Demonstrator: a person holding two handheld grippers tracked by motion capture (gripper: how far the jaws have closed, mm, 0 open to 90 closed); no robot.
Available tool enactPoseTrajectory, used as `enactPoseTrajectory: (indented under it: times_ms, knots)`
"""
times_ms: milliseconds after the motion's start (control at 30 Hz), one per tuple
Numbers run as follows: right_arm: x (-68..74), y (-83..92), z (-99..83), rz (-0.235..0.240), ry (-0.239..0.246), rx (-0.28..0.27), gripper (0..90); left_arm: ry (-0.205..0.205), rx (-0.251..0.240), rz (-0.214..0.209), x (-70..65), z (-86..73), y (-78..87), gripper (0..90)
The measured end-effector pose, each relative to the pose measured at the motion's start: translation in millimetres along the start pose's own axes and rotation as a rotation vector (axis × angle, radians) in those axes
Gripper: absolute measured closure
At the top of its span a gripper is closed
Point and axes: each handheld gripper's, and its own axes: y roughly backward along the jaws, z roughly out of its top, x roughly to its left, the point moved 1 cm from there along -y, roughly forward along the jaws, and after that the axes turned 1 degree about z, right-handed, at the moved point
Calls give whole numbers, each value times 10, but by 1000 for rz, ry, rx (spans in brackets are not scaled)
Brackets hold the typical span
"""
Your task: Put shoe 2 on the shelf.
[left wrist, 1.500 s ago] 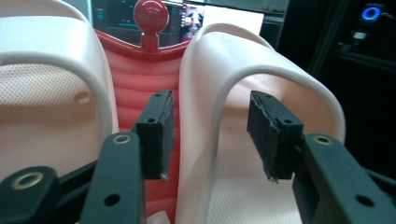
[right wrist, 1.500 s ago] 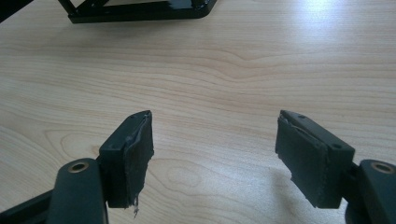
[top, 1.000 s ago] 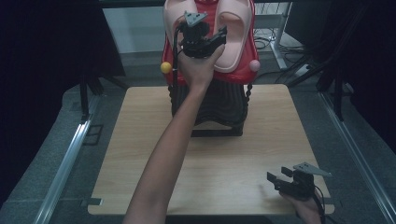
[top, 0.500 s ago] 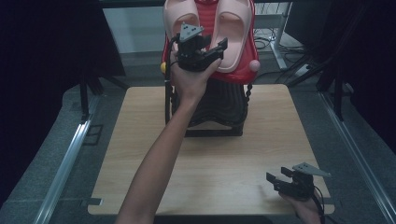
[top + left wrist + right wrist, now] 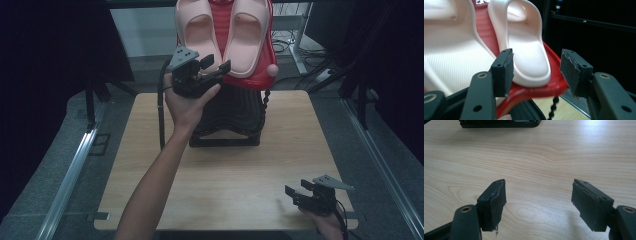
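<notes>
Facing the pink slipper [image 5: 529, 50], the left gripper [image 5: 536, 72] holds its fingers spread.

- Two pale pink slippers [image 5: 220, 40], their footbeds stippled with a fine dotted texture, lie on a glossy red tray [image 5: 247, 82].
- A ribbed black stand [image 5: 235, 117] at the far edge of the surface [image 5: 225, 185], which is light wood with flowing brown grain.
- A pink ball [image 5: 272, 71] at the tray's corner; a black beaded chain [image 5: 265, 102] beneath it.
- The left tongs [image 5: 215, 65] are matte black with dark grey pads and a grey plate on top.
- The right tongs [image 5: 295, 192], at the near right corner, are black with brass-coloured rivets and a grey plate.
</notes>
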Motion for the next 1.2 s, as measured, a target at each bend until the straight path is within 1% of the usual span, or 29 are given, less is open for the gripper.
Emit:
enactPoseTrajectory:
  times_ms: [67, 100, 200, 233, 300, 400, 500, 567, 600, 633, 700, 733, 800, 833, 933, 1000, 1067, 1100, 1133, 1200]
  knots:
    - [3, 0, 2, 1, 0, 0, 277, 2, -6, -15, 2, -65, 74, 443]
    - [3, -1, 3, -1, 2, 0, 277, -6, -2, -20, 4, -106, 115, 443]
    - [3, -3, 3, -5, 7, 3, 277, -7, 1, -33, 16, -246, 238, 442]
    - [6, -5, 0, -4, 7, 3, 277, -3, 1, -39, 19, -298, 275, 442]
    - [11, -13, -10, -3, 7, 6, 276, 23, 5, -78, 33, -423, 352, 441]
    - [18, -16, -14, -4, 14, 13, 272, 20, 15, -78, 45, -582, 439, 441]
    - [23, -11, -16, -7, 17, 12, 271, 27, 30, -84, 61, -790, 525, 439]
    - [25, -15, -20, -7, 18, 16, 270, 22, 43, -85, 64, -905, 570, 435]
    - [27, -23, -24, -9, 21, 16, 270, 29, 43, -90, 68, -973, 595, 436]
    - [29, -27, -26, -8, 22, 20, 269, 39, 48, -105, 67, -1045, 610, 437]
    - [34, -41, -31, -8, 22, 26, 269, 23, 66, -100, 57, -1185, 640, 433]
    - [36, -47, -33, -8, 24, 29, 268, 23, 71, -100, 58, -1256, 656, 433]
    - [39, -50, -37, -7, 25, 31, 267, 40, 86, -110, 67, -1423, 689, 432]
    - [39, -49, -38, -3, 23, 30, 266, 38, 100, -111, 72, -1500, 706, 430]
    - [34, -47, -41, 0, 24, 31, 266, 54, 128, -115, 82, -1717, 750, 427]
    - [29, -58, -49, -3, 24, 34, 266, 38, 161, -110, 87, -1894, 784, 424]
    - [24, -65, -57, -5, 21, 39, 265, 30, 181, -107, 89, -2043, 806, 422]
    - [22, -69, -59, -6, 23, 40, 266, 31, 188, -106, 92, -2098, 817, 419]
    - [21, -70, -60, -6, 23, 43, 266, 37, 202, -112, 99, -2186, 833, 419]
    - [19, -77, -63, -7, 23, 44, 266, 25, 217, -110, 105, -2319, 876, 412]
